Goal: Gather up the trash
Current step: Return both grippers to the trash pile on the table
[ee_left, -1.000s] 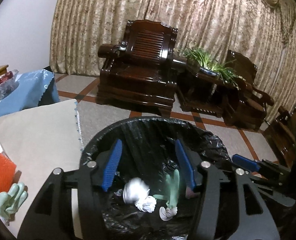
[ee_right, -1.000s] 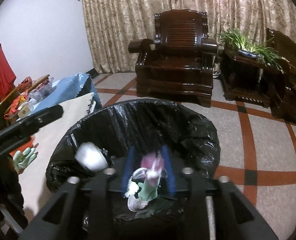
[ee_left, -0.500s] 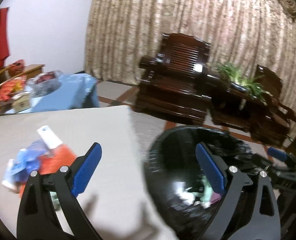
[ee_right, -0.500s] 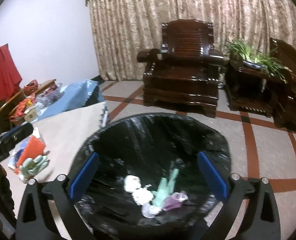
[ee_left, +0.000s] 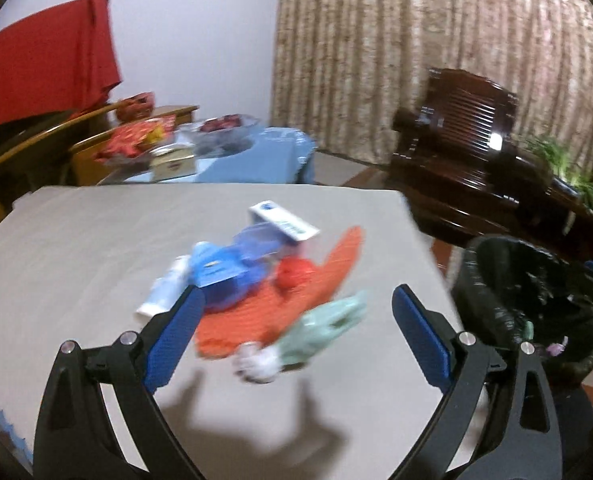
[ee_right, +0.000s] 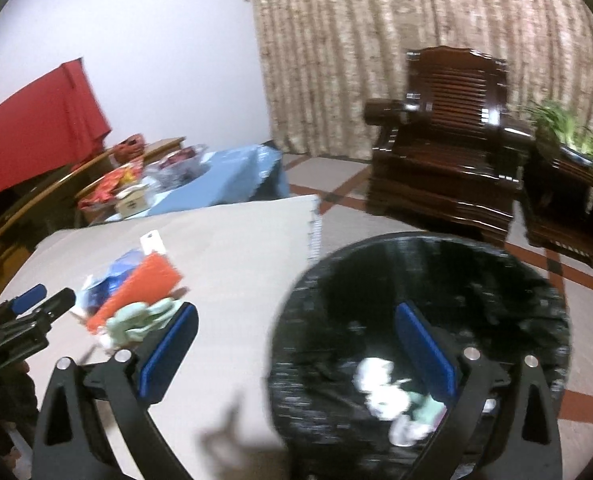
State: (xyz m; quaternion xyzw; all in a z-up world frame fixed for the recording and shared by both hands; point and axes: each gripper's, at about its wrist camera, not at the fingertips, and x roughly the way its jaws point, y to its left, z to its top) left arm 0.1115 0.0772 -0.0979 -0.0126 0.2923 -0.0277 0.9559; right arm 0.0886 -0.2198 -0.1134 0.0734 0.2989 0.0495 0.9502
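A heap of trash lies on the beige table (ee_left: 76,248): an orange net sheet (ee_left: 292,304), blue wrappers (ee_left: 232,264), a white tube (ee_left: 164,292), a pale green glove-like piece (ee_left: 324,324) and a white crumpled wad (ee_left: 256,364). My left gripper (ee_left: 296,332) hovers open just before the heap, nothing between its pads. The black-lined bin (ee_right: 420,320) stands off the table's right edge with white wads (ee_right: 376,380) and a green piece inside. My right gripper (ee_right: 296,348) hangs open and empty over the bin's left rim; the heap (ee_right: 136,292) lies to its left.
A blue-covered table (ee_left: 252,160) with boxes and bags stands behind. Dark wooden armchairs (ee_right: 448,152) and a plant (ee_right: 568,132) line the curtain. A red cloth (ee_left: 40,72) hangs at left. The other gripper (ee_right: 28,320) shows at the left edge of the right wrist view.
Both grippers opened wide over the bin, dropping their pieces in. The left one then swung left to the trash heap on the table. The right one shifted left toward the bin's rim.
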